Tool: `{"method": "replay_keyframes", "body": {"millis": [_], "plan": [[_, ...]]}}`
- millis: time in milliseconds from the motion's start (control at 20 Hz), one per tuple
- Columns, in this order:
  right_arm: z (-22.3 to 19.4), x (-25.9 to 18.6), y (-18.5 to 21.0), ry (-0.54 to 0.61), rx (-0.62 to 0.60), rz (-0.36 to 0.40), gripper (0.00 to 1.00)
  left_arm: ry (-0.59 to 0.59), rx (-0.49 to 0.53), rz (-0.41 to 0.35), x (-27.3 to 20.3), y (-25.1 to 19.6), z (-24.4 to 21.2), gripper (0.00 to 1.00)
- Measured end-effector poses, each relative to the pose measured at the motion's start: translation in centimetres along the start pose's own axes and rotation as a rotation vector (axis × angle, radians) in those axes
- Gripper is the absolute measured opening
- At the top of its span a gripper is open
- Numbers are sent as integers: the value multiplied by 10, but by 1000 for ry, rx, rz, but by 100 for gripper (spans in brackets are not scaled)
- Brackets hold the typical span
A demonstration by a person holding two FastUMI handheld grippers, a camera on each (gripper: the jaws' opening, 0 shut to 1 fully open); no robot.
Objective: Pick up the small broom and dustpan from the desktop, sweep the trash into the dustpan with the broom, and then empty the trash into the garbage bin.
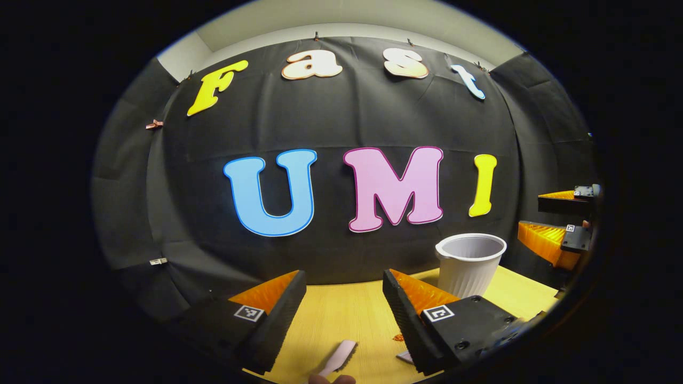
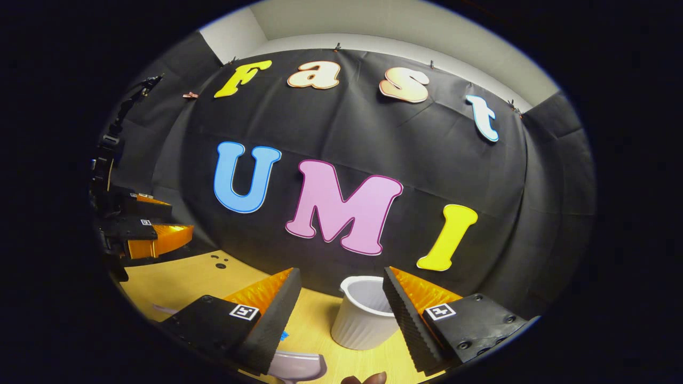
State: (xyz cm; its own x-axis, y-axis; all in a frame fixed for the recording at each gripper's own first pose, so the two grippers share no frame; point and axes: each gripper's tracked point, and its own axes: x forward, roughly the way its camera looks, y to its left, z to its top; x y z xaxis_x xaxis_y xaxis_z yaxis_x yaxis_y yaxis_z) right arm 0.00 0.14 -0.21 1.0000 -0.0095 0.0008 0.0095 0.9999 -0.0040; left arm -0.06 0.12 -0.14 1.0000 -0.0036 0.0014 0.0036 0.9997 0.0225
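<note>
The left claw [image 1: 344,298] is hovering open over the yellow worktop [image 1: 341,314], nothing between its fingers. Just below it a pale handle [image 1: 338,358] is lying flat, its long axis running up and to the right; broom or dustpan, that cannot be told. It is looking like light, stiff plastic, best pinched mid-handle. Orange trash [image 1: 398,337] is sitting near it. The white ribbed bin [image 1: 469,264] is standing upright to the right. The right claw [image 2: 341,298] is hanging open too, a pale scoop-shaped piece [image 2: 299,367] lying beneath it.
</note>
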Motion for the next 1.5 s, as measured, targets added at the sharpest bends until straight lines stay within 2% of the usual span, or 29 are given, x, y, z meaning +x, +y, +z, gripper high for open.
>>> {"method": "replay_keyframes", "body": {"millis": [350, 500, 700, 950, 1200, 1250, 1500], "plan": [[-4, -3, -1, 17, 6, 1, 97, 8, 3, -11, 2, -4, -2, 93], [-21, -6, 7, 80, 19, 43, 97, 10, 23, -20, 0, -6, -5, 93], [-82, -31, 32, 304, 29, 154, 97, 26, 48, -36, -2, -7, -15, 94], [-178, -75, 70, 619, 62, 282, 96, 69, 15, -42, -3, -7, -35, 96], [-279, -113, 81, 929, 96, 299, 94, 97, 35, -33, -9, 1, -53, 96], [-299, -116, 82, 983, 105, 290, 90, 107, 33, -28, -11, 4, -55, 96], [-360, -117, 91, 1127, 96, 291, 88, 137, 43, 15, -19, 23, -63, 96]]}}
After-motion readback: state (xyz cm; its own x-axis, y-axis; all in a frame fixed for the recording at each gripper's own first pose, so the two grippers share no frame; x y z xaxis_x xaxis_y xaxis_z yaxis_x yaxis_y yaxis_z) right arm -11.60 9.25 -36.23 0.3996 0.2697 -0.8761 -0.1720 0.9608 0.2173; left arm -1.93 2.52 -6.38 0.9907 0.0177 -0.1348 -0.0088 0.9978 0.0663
